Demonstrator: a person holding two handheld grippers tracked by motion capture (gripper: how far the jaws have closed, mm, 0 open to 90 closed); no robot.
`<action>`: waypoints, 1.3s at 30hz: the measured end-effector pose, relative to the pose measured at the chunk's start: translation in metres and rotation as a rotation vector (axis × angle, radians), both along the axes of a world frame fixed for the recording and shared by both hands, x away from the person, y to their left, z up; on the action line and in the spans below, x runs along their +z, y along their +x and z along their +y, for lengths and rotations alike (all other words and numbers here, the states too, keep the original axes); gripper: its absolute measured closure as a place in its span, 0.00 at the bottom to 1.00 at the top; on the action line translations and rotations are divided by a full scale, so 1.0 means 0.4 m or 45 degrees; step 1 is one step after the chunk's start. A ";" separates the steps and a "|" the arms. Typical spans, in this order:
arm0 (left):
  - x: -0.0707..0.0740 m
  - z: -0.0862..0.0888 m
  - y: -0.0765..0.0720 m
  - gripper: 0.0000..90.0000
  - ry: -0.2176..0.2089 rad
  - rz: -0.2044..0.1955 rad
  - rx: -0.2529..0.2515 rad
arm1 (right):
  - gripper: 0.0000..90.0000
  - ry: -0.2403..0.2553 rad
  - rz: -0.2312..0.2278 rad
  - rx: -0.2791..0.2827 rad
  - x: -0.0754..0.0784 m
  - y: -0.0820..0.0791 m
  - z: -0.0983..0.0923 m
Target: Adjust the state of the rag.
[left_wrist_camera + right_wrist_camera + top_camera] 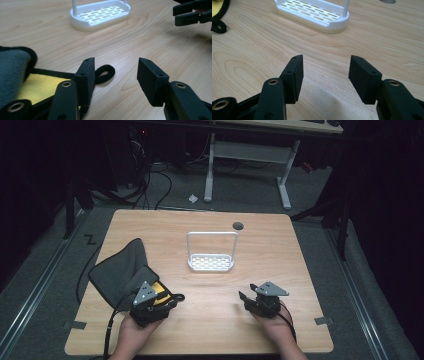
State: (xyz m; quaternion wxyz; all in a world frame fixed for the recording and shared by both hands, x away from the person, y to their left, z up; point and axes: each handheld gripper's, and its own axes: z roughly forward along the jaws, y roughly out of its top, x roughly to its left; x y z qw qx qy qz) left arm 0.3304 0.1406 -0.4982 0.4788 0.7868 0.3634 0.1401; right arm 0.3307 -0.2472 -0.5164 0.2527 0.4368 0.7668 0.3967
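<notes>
Nothing is being held at this moment. The left gripper (172, 299) is hovering low over the table (300, 270) with its jaws spread and nothing between them, at the near corner of the dark cloth (117, 270). In the left gripper view the cloth's loop (105, 73) is lying flat on the wood just beside the left jaw, not between the jaws, and the yellow lining (40, 87) is showing under the folded grey flap. The right gripper (246, 298) is also sitting released, jaws apart over bare wood, well apart from the cloth and pointing toward the left gripper.

The white rack (211, 252) is standing empty near the middle of the table, beyond both grippers, with its tall handle upright.

Judging by this layout, the work is sitting at its very start: the cloth is lying untouched at the left side of the table, half folded, and no grasp is made yet. What is likely left is nearly everything: closing the left jaws on the loop or hem, lifting the cloth, and carrying it wherever it is meant to go, perhaps toward the rack.
</notes>
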 end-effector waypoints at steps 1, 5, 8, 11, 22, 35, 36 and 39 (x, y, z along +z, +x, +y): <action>0.007 0.009 0.003 0.53 0.009 -0.017 0.010 | 0.51 0.000 0.000 0.002 0.000 0.000 0.000; 0.038 0.052 0.022 0.48 0.049 -0.107 0.076 | 0.51 -0.002 0.003 0.009 -0.001 0.000 0.002; 0.057 0.092 0.045 0.40 0.079 -0.110 0.139 | 0.50 -0.004 0.008 0.010 -0.002 0.000 0.004; 0.067 0.145 0.062 0.36 0.038 -0.096 0.211 | 0.50 -0.006 0.011 0.008 -0.002 0.001 0.005; 0.011 0.261 0.127 0.29 -0.081 0.104 0.356 | 0.50 -0.027 0.017 0.023 -0.005 0.004 0.017; -0.074 0.275 0.165 0.57 0.018 0.348 0.437 | 0.50 -0.028 0.027 0.030 -0.007 0.005 0.018; -0.074 0.273 0.162 0.63 0.029 0.346 0.434 | 0.50 -0.027 0.028 0.030 -0.007 0.005 0.017; -0.072 0.259 0.149 0.72 0.075 0.325 0.398 | 0.50 -0.023 0.025 0.028 -0.006 0.005 0.016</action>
